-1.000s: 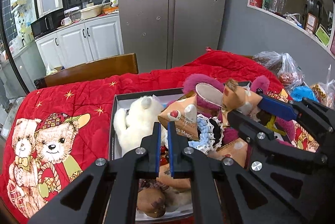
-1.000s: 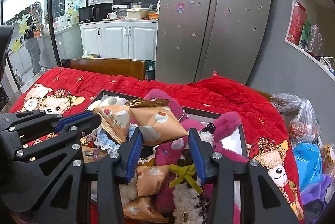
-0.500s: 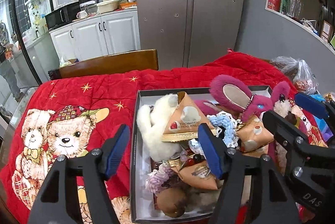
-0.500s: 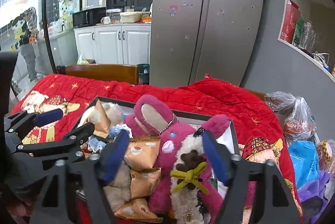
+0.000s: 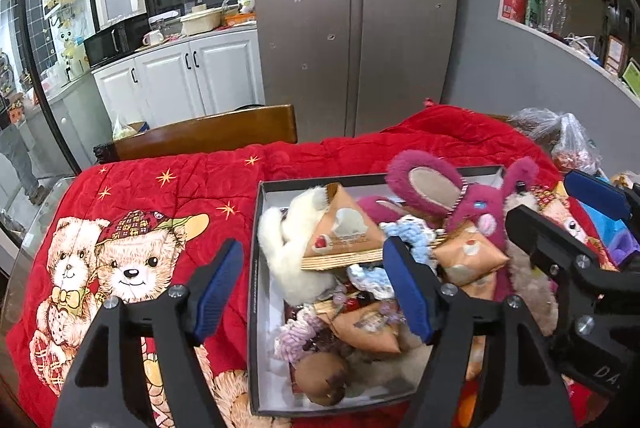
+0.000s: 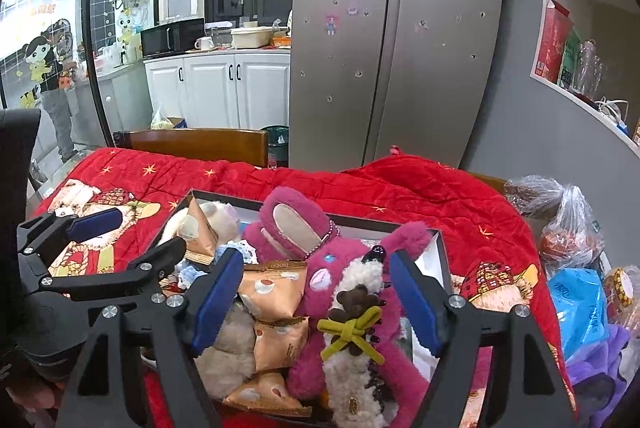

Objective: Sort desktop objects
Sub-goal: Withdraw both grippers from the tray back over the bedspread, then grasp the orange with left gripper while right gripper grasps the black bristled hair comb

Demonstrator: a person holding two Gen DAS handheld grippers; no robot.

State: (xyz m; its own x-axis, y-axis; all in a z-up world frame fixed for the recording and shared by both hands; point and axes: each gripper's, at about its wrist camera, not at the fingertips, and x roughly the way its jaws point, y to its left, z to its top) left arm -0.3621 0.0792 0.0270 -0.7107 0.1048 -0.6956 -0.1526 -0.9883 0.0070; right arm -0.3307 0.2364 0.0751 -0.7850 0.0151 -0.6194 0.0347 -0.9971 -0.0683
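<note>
An open dark box (image 5: 255, 268) on the red quilt is heaped with toys and snacks. It holds a white plush (image 5: 288, 256), a pink plush (image 5: 472, 203), orange snack packets (image 5: 344, 232) and a blue crochet piece (image 5: 408, 232). My left gripper (image 5: 312, 266) hovers over the box's left wall, and its jaws are opening. The white plush lies below the gap, untouched. My right gripper (image 6: 316, 268) stands open above the pink plush (image 6: 332, 268) and a snack packet (image 6: 276, 288), pressing on neither. Each gripper shows at the edge of the other's view.
The red quilt (image 5: 160, 195) with teddy bear prints covers the table. A wooden chair back (image 5: 208, 135) stands behind it. Plastic bags (image 6: 572, 228) and a blue packet (image 6: 576, 300) crowd the right side. Behind are a steel fridge (image 6: 392, 47) and white cabinets.
The left jaws have gone from fully shut to wide apart. The right jaws have spread from a narrow gap to wide. The snack packets sit lower in the pile than before.
</note>
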